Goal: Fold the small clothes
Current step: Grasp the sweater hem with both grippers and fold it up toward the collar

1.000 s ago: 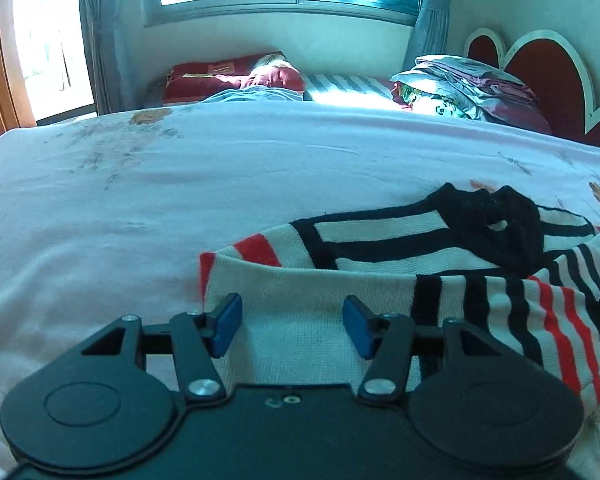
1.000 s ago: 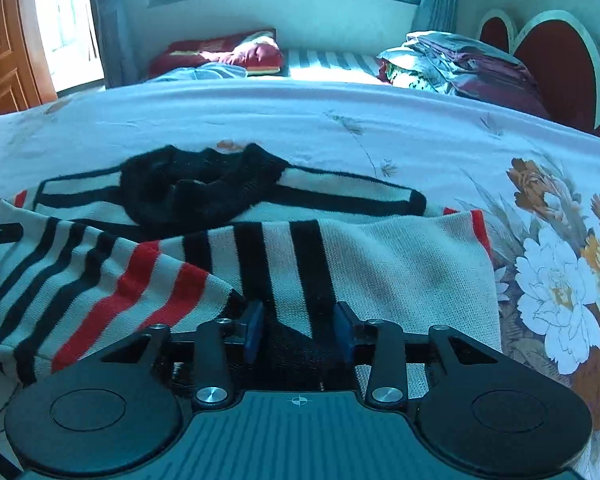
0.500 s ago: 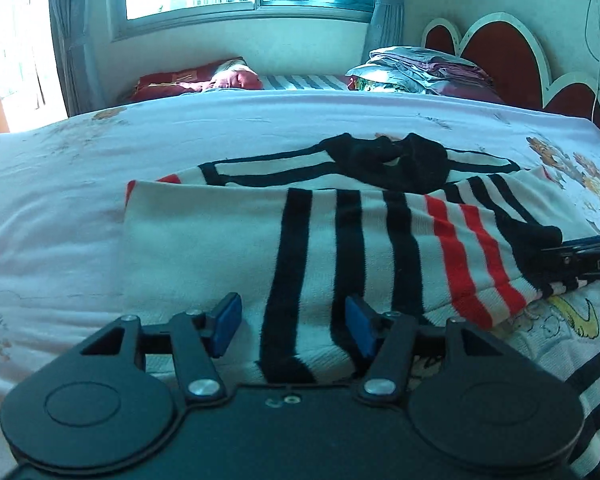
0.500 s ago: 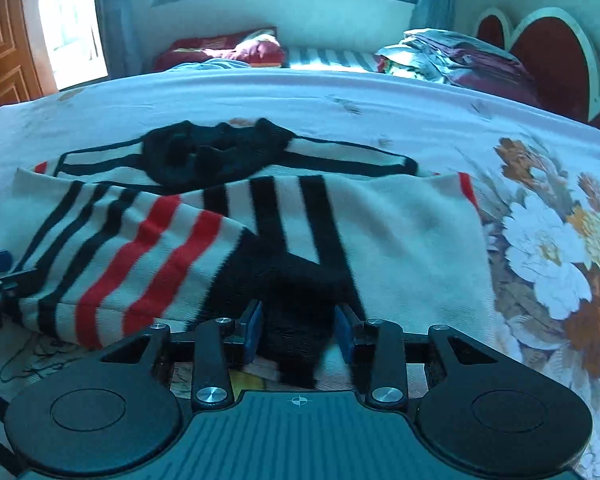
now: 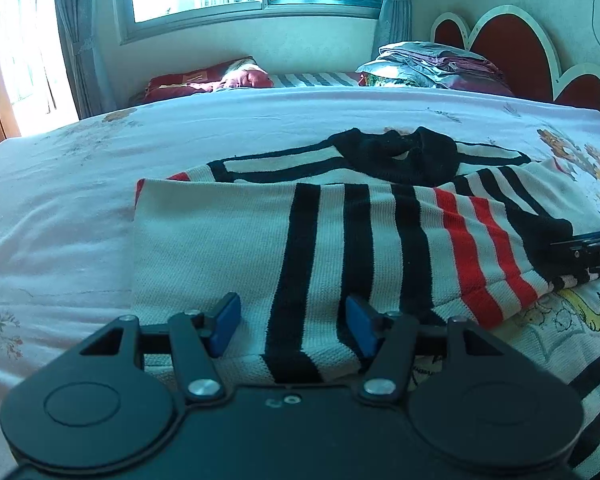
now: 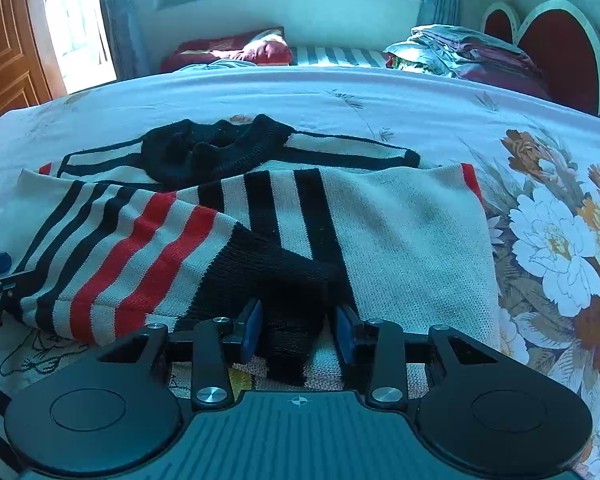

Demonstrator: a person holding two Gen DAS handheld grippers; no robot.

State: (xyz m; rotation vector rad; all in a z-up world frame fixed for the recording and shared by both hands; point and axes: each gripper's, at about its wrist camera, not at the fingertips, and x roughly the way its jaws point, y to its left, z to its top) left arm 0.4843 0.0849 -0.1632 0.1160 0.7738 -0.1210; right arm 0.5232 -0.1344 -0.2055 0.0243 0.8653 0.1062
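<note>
left hand-held gripper (image 5: 292, 328) apart over striped sweater (image 5: 340, 240) (folded); right hand-held gripper (image 6: 298, 330) clamps cuff.

bed (image 5: 220, 136) with pale floral sheet; on it a folded striped sweater (image 5: 340, 232), with pillows (image 5: 204, 80) and stacked bedding (image 5: 432, 66) at the far edge.
</note>
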